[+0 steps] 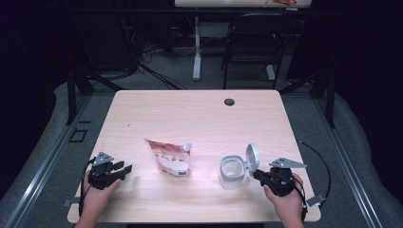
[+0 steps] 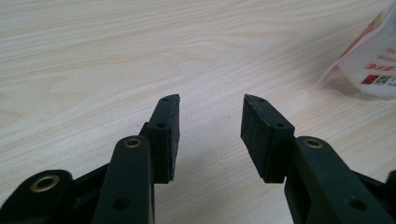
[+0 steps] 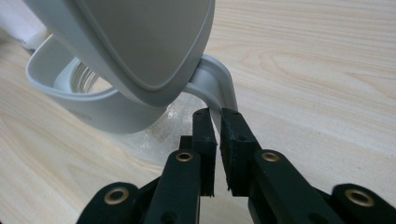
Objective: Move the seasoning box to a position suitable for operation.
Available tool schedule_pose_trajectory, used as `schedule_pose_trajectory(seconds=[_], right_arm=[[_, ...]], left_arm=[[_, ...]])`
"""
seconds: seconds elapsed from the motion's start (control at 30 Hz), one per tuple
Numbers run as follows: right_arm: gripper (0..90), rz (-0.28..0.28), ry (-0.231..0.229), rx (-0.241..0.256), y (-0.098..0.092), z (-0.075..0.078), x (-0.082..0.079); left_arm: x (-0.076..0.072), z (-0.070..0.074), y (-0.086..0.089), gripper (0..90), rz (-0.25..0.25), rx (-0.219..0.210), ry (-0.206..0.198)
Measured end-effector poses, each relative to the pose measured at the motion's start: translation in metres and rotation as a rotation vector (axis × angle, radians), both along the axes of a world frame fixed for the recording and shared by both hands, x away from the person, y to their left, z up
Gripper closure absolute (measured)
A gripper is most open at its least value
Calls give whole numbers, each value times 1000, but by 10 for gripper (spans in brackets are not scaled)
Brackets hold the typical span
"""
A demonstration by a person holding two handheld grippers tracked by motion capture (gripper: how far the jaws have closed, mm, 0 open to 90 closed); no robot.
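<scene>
Black right gripper (image 3: 215,114) pinches the thin grey handle (image 3: 215,86) of the clear plastic jar with a grey flip lid (image 1: 234,172), so the handle's end is hidden between the pads. Its lid (image 1: 253,156) stands up open. Left of the jar lies the red and white pouch (image 1: 171,157), its spout pointing at the jar, its long side running away from the person. Farther left, the black left gripper (image 2: 210,103) is spread wide, holding nothing, over the pale wooden table (image 1: 190,114).
</scene>
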State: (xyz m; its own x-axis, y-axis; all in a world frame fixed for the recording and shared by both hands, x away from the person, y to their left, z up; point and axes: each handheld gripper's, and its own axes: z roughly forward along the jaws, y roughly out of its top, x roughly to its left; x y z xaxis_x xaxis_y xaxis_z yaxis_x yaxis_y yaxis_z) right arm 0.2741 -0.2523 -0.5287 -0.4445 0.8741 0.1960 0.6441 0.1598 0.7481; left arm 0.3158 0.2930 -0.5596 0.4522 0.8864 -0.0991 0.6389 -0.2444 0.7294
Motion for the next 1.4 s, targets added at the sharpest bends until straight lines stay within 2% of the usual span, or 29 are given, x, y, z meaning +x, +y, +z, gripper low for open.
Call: schedule_pose_trajectory(seconds=[0.23, 0.57, 0.9, 1.1, 1.33, 1.4], right_arm=[[842, -15, -2, 35, -1, -2, 13], [843, -32, -8, 36, 2, -3, 34], [845, -17, -25, 60, 8, -6, 54], [841, 12, -58, 40, 14, -6, 66], [838, 23, -51, 53, 17, -10, 75], [840, 21, -62, 54, 18, -9, 76]], left_arm=[[0, -1, 1, 575, 2, 0, 3], [0, -1, 1, 575, 4, 0, 6], [1, -1, 2, 576, 4, 0, 5], [1, -2, 1, 576, 4, 1, 5], [1, -2, 0, 576, 1, 3, 9], [1, -2, 0, 576, -1, 6, 10]])
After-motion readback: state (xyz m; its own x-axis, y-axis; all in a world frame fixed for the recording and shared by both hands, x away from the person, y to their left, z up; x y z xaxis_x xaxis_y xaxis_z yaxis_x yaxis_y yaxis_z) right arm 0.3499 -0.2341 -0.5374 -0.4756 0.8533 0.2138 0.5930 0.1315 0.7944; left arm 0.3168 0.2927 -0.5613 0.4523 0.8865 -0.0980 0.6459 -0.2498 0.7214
